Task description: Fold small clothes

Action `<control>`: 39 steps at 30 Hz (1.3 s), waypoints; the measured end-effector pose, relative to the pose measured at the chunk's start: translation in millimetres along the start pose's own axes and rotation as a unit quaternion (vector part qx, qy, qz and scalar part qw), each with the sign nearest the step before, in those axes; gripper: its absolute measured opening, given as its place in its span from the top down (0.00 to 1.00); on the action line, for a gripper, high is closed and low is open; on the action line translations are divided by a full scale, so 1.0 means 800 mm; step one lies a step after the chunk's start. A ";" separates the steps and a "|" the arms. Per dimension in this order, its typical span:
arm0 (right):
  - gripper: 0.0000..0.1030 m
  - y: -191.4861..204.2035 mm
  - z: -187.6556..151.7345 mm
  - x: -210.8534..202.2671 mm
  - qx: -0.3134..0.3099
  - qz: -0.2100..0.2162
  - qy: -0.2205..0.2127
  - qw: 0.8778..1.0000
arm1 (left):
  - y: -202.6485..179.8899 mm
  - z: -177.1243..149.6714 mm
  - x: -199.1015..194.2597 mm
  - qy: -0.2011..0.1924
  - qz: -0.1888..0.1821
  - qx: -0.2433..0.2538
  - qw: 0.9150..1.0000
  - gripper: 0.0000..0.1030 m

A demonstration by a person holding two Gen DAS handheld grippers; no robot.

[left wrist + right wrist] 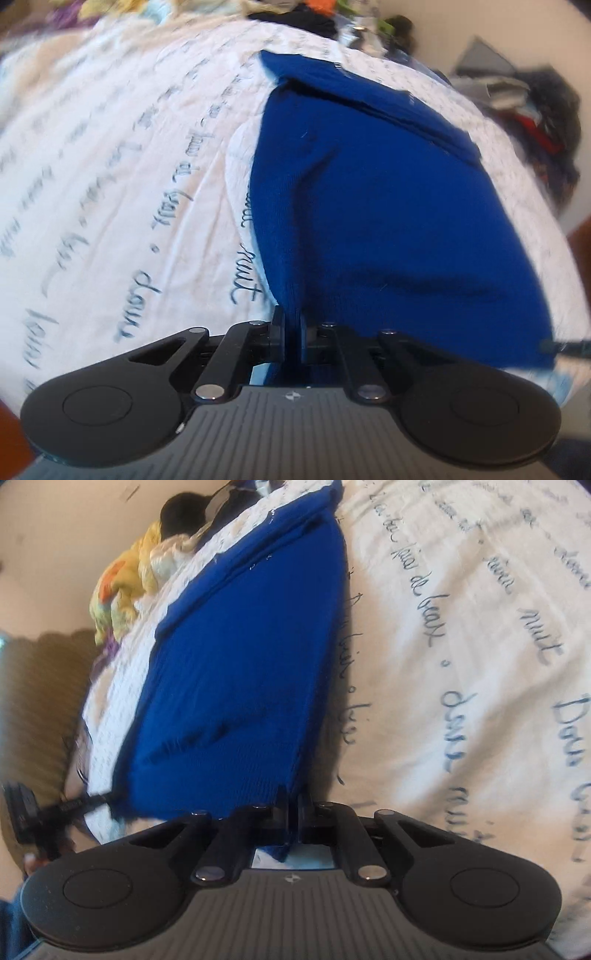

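Both the left gripper (pixel 293 338) and right gripper (pixel 293 818) are pinching the blue knit garment (pixel 388 206) (pixel 240 657), fingers clamped tight on its edge, over the script-printed bedsheet (pixel 110 166) (pixel 461 646) filling each frame

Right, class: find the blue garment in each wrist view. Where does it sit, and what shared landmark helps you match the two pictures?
Left wrist: blue garment fills centre-right, pinched by the left gripper.
Right wrist: it fills centre-left, pinched by the right gripper.
Shared landmark: the white bedsheet with handwriting.

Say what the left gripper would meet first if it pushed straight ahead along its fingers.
The left gripper is shut on the blue cloth, so it would push straight into that cloth; beyond lies the bedsheet, though depth is unclear.
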State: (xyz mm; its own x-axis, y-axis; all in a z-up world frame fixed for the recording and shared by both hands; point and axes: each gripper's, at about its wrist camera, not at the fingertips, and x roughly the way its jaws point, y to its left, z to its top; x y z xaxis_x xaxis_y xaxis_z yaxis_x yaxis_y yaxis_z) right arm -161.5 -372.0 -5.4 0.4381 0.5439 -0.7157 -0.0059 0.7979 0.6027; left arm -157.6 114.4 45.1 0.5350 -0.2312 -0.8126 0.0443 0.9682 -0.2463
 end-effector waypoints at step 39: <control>0.00 0.133 0.010 0.142 -0.223 -0.210 -0.191 0.933 | -0.095 0.028 0.120 -0.137 0.046 0.145 0.979 0.00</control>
State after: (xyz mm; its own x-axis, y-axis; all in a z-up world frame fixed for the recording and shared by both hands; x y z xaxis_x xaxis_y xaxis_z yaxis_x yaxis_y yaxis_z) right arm -104.9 -227.3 -19.3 0.7740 0.0953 -0.6260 -0.0980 0.9947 0.0303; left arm -90.6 20.9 -2.2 0.7529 -0.1462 -0.6417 0.2014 0.9794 0.0131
